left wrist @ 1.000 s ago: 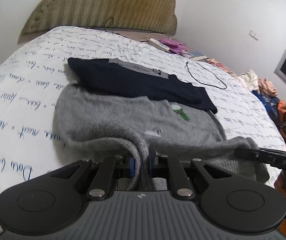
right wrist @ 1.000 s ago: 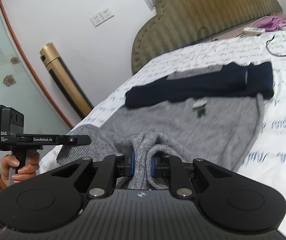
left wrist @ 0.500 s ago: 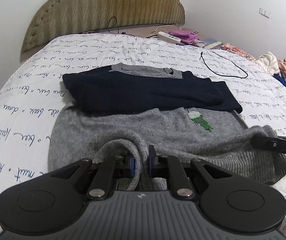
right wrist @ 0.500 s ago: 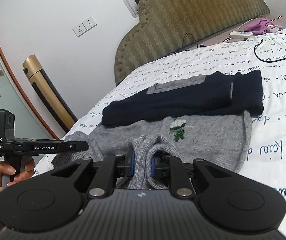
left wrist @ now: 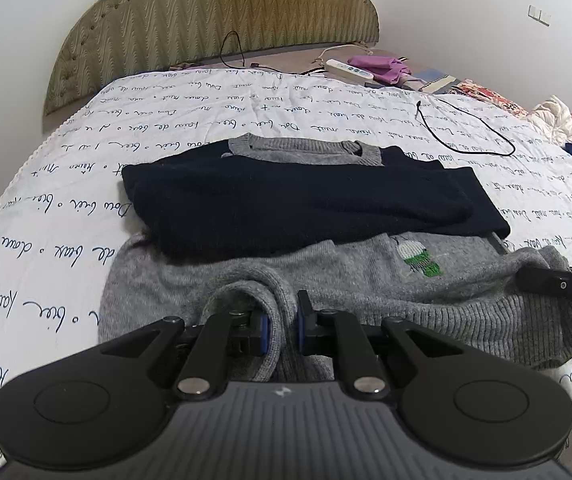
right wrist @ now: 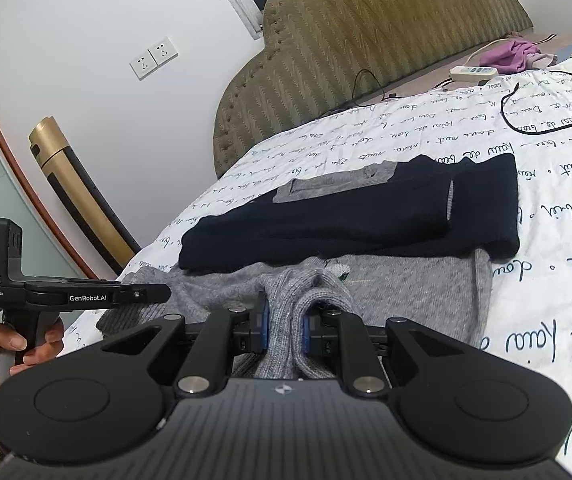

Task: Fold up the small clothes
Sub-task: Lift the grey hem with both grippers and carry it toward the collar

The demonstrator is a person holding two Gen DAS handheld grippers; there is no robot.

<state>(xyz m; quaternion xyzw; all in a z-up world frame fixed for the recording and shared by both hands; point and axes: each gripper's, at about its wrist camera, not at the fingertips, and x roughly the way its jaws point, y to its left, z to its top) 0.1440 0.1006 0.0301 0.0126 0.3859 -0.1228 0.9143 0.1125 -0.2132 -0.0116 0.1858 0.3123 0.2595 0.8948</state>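
A grey and navy knit sweater (left wrist: 366,276) lies on the bed, its navy upper part (left wrist: 306,204) with the sleeves folded across it. A small green embroidery (left wrist: 422,260) shows on the grey part. My left gripper (left wrist: 281,326) is shut on the grey hem at the near left. My right gripper (right wrist: 284,326) is shut on the grey hem (right wrist: 310,296) at the near right, and its finger also shows at the right of the left wrist view (left wrist: 558,284). Both lift the hem over the grey body toward the navy part (right wrist: 350,224).
The bed has a white sheet with blue script (left wrist: 45,208) and an olive padded headboard (left wrist: 213,12). A black cable (left wrist: 466,132), a white power strip (left wrist: 350,70) and purple cloth lie near the head. More clothes are piled at the right edge (left wrist: 558,116).
Both grippers have carried the grey hem forward toward the navy part, and the fold of grey fabric now reaches closer to it. Both views have swung to face the headboard more.
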